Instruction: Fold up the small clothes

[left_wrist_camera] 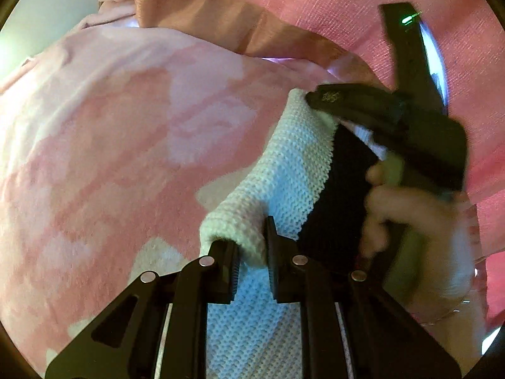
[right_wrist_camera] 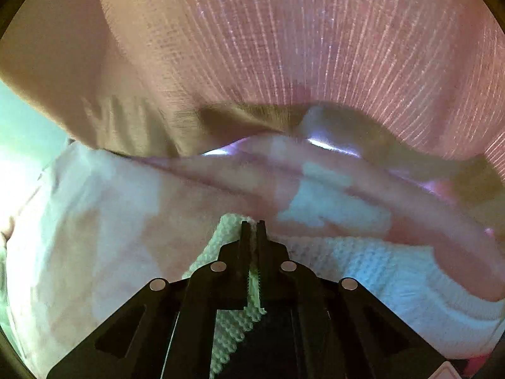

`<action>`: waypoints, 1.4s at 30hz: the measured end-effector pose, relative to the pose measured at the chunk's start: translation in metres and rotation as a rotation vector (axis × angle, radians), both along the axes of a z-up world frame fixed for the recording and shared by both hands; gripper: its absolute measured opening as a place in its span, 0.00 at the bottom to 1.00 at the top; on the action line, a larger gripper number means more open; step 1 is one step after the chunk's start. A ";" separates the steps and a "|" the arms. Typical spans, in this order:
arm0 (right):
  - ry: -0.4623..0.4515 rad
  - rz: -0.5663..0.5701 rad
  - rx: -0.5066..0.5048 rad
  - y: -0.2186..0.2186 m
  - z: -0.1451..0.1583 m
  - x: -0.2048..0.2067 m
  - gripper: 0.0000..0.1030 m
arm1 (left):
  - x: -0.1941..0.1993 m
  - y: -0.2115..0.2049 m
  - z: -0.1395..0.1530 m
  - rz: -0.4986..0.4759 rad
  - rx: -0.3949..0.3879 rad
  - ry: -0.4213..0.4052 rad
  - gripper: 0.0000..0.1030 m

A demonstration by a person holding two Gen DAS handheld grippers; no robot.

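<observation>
Left tongs (left_wrist_camera: 252, 252): seen nearest in the left wrist view, fingers a little apart, with a thick roll of white knitted cloth lying between them; whether the roll is pinched cannot be told.
White knit garment (left_wrist_camera: 284, 164): a small waffle-textured piece, held up above the pink blanket, stretched from the left tongs up and to the right toward the right tongs; a dark area is seen beside its zigzag edge.
Right tongs (right_wrist_camera: 252, 225): fingers drawn nearly together, with the edge of the white knit garment (right_wrist_camera: 233, 322) clamped between them.
Right tongs from the left view (left_wrist_camera: 318, 97): their black tip is seen gripping the garment's upper corner.
Right hand (left_wrist_camera: 419, 221): wrapped around the handle of the right tongs, blurred.
Pink blanket (left_wrist_camera: 110, 145): fluffy, patterned in pale and deeper pink patches, spread beneath the garment and filling most of both views.
Curtain (left_wrist_camera: 331, 9): pink, finely ribbed fabric hanging behind the blanket, with an orange-brown fold beside it.
Wall (left_wrist_camera: 47, 6): pale, glimpsed at the far upper left.
</observation>
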State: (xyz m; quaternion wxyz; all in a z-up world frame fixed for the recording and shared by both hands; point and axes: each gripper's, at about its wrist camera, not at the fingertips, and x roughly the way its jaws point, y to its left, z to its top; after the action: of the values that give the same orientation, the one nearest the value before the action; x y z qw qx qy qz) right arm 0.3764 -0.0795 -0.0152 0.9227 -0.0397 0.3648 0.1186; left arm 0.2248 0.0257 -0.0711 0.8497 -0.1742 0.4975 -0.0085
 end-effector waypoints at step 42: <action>0.006 -0.588 0.021 -0.258 0.012 -0.474 0.55 | -0.143 0.001 0.074 -0.210 0.267 -0.241 0.82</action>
State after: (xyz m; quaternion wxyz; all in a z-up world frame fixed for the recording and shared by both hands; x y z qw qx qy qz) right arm -0.0973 -0.3372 -0.0036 0.9166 0.0777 0.3622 -0.1501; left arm 0.0817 0.0267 0.0025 0.9131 -0.0051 0.4044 -0.0517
